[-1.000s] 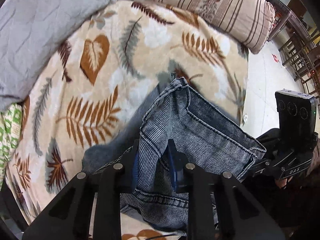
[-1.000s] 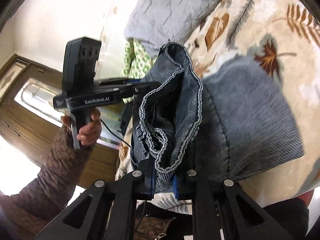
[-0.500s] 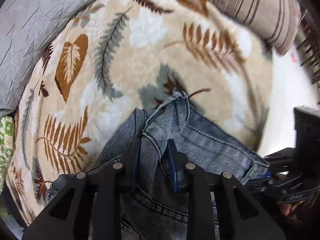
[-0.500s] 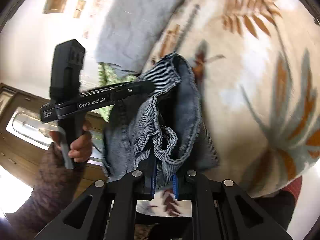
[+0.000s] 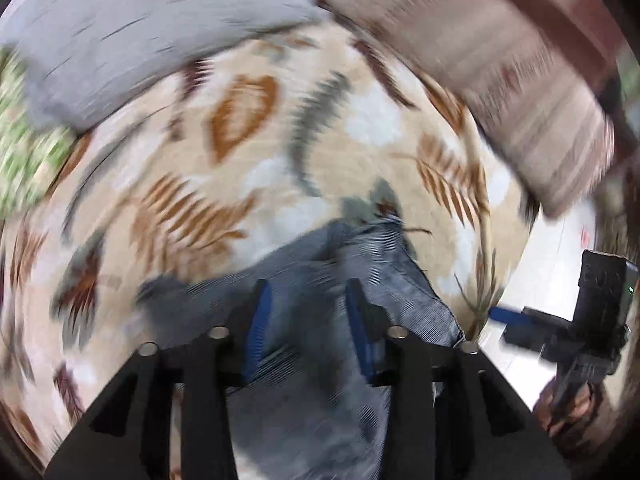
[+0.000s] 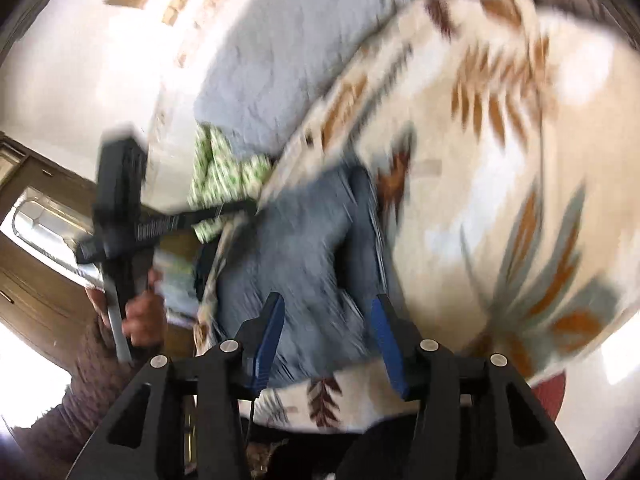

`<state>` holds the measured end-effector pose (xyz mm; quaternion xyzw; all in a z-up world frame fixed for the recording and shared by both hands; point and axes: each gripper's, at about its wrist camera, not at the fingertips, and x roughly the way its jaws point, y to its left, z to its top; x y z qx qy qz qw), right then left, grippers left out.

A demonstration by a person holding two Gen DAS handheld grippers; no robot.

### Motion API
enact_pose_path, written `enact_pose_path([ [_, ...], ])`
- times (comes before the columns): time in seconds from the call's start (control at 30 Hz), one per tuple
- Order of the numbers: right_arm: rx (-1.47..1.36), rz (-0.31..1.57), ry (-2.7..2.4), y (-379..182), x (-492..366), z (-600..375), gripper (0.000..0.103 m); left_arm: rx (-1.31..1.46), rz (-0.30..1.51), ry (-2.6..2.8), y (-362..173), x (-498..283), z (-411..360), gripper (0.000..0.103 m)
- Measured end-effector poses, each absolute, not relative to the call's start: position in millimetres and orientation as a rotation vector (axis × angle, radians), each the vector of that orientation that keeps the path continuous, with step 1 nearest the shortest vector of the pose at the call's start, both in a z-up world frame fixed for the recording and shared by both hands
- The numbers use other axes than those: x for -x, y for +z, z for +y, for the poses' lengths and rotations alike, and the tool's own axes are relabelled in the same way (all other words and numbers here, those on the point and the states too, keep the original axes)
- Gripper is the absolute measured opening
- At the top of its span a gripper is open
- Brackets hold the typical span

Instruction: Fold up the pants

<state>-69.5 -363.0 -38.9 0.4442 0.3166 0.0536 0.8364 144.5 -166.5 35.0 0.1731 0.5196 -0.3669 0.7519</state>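
Both views smeared by motion blur. Denim pants (image 5: 320, 280) lay in a folded grey-blue heap on the leaf-print blanket (image 5: 360, 128), at about 6 o'clock in the left wrist view, with the top edge reaching toward the centre.

Left gripper (image 5: 308, 320) pointed steeply down over the denim, jaws spread after just having opened; blue pads (image 5: 256, 328) stood apart with cloth seen between and below them, not pinched. Whether either pad brushed the fabric: cannot tell through the blur.

Right gripper (image 6: 328, 332) likewise spread, jaws just having opened, denim (image 6: 304, 248) visible in the gap and beyond it toward 12 o'clock, no squeeze on it. In the left wrist view, that same right gripper appeared at 3 o'clock, blue pad tip free of the pants and just beside the blanket's edge.

In the right wrist view, left gripper seen at 9 o'clock, gripped by a hand (image 6: 140, 316) in a knitted brown sleeve (image 6: 80, 380).

Grey quilt (image 5: 140, 28) at 11 o'clock, striped pillow (image 5: 500, 60) at 1 o'clock, green-patterned cloth (image 5: 20, 148) at 9 o'clock in the left wrist view.
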Motion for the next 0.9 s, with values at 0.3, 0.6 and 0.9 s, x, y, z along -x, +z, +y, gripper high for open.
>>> enact_pose_path([
  [0.3, -0.891, 0.773, 0.126, -49, -30, -362, 0.056, 0.083, 1.372, -0.670, -21, -160, -66, 0.046],
  [0.6, -0.900, 0.820, 0.186, -88, -64, -365, 0.046, 0.297, 1.422, -0.743, -46, -164, -71, 0.055],
  [0.9, -0.670, 0.770, 0.270, -8, -65, -357, 0.003, 0.156, 1.343, -0.575, -40, -156, -66, 0.043],
])
